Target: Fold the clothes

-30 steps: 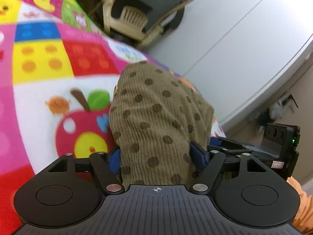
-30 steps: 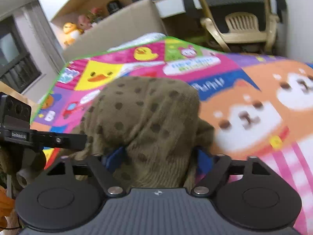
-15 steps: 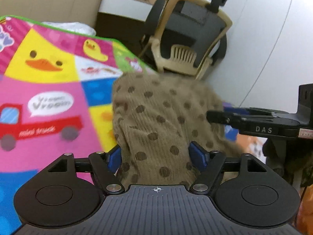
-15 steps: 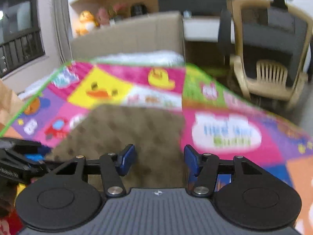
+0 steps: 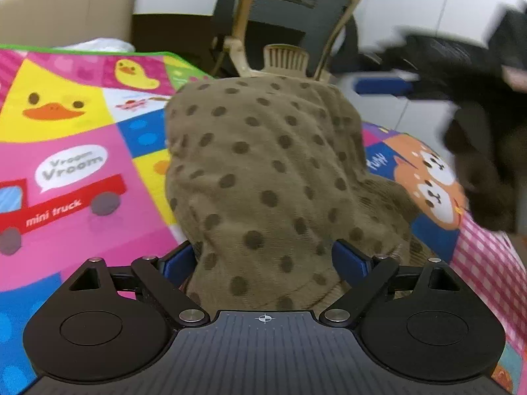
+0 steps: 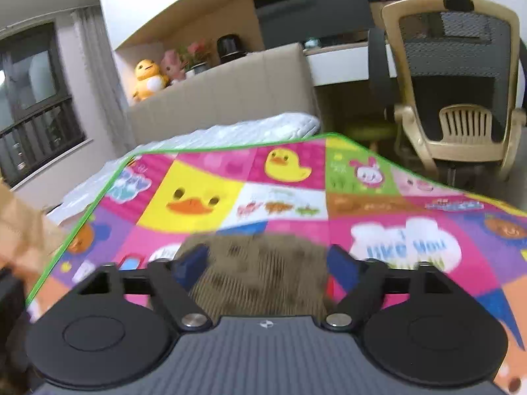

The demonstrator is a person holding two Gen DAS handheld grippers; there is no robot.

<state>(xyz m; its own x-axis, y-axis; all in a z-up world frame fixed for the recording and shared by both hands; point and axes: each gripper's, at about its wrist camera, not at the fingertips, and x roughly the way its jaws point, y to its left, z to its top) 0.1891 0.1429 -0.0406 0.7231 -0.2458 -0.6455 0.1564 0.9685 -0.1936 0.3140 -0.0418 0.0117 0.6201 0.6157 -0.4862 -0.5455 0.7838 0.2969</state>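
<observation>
An olive-brown corduroy garment with dark dots is bunched up over my left gripper. Its blue fingers press the cloth from both sides and the fingertips are hidden. The same cloth, blurred, fills the gap of my right gripper, which grips it low over the colourful play mat. In the left wrist view the right gripper is a dark blur at the upper right, with a darker fold of cloth hanging under it.
The cartoon play mat spreads below both grippers. Beyond its far edge stand an office chair with a beige frame, a large cardboard panel, a white padded sheet and plush toys on a ledge.
Both grippers have swung forward toward the mat's far edge with the garment. The cloth sits lower in the right wrist view. The right gripper has risen in the left wrist view.
</observation>
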